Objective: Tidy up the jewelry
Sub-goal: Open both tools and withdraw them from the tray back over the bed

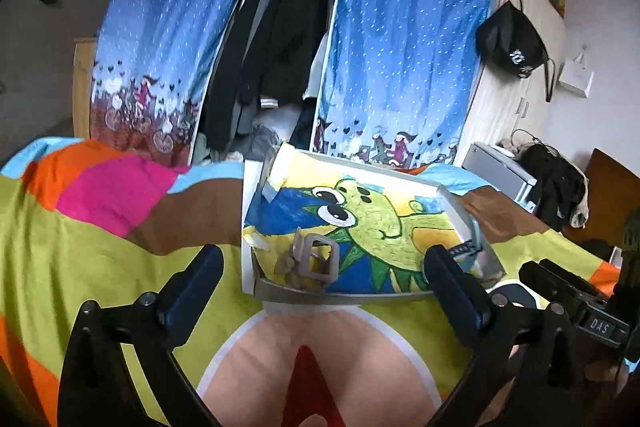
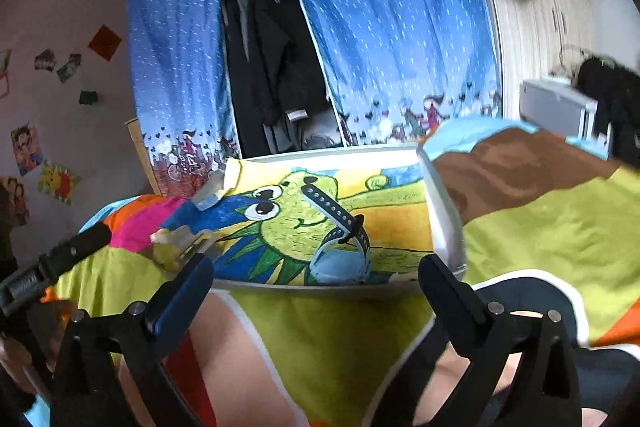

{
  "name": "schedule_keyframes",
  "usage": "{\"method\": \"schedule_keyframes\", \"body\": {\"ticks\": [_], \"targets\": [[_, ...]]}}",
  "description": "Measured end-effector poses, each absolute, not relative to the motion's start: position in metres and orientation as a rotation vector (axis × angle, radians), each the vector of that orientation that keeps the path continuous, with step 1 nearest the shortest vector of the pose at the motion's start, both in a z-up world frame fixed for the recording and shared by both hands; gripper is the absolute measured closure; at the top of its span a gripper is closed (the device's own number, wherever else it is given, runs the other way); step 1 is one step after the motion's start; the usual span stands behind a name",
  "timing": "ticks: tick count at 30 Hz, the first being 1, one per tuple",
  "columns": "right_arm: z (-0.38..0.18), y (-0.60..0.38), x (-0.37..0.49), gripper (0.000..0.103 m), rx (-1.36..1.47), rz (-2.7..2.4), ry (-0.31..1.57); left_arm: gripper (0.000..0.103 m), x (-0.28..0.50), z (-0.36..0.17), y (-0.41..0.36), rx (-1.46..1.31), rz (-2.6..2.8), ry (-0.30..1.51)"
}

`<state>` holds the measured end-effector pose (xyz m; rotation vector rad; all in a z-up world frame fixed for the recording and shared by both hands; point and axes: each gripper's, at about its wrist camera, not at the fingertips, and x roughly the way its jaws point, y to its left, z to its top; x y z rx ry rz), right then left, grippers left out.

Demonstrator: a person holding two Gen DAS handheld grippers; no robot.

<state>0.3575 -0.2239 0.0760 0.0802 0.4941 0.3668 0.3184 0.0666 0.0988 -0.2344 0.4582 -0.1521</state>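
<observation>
Right claw gapes empty; watch lies just ahead in tray.

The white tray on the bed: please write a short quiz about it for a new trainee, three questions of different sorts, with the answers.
1. True or false: the watch with the dark perforated strap lies inside the white tray.
2. Multiple choice: the grey bracelet lies at the tray's A) far rim, B) near rim, C) outside on the bedsheet.
3. Short answer: is the left gripper or the right gripper holding anything?

Key: 1. True. 2. B. 3. No; both are open and empty, short of the tray.
</observation>
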Motion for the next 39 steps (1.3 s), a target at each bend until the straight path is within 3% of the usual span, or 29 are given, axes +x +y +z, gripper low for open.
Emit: {"method": "schedule_keyframes", "body": {"ticks": [13, 23, 39], "targets": [[0.101, -0.237, 0.244, 0.000, 0.007, 0.366, 0.394, 0.003, 0.208, 0.113, 0.035, -0.177, -0.171, 0.412], [0.078, -0.269, 0.153, 0.000, 0.026, 0.321, 0.375, 0.003, 0.125, 0.088, 0.014, -0.157, -0.164, 0.444], [-0.009, -0.301, 0.118, 0.000, -0.014, 0.271, 0.615, 0.003, 0.081, -0.002, -0.011, -0.050, -0.164, 0.679]]}}
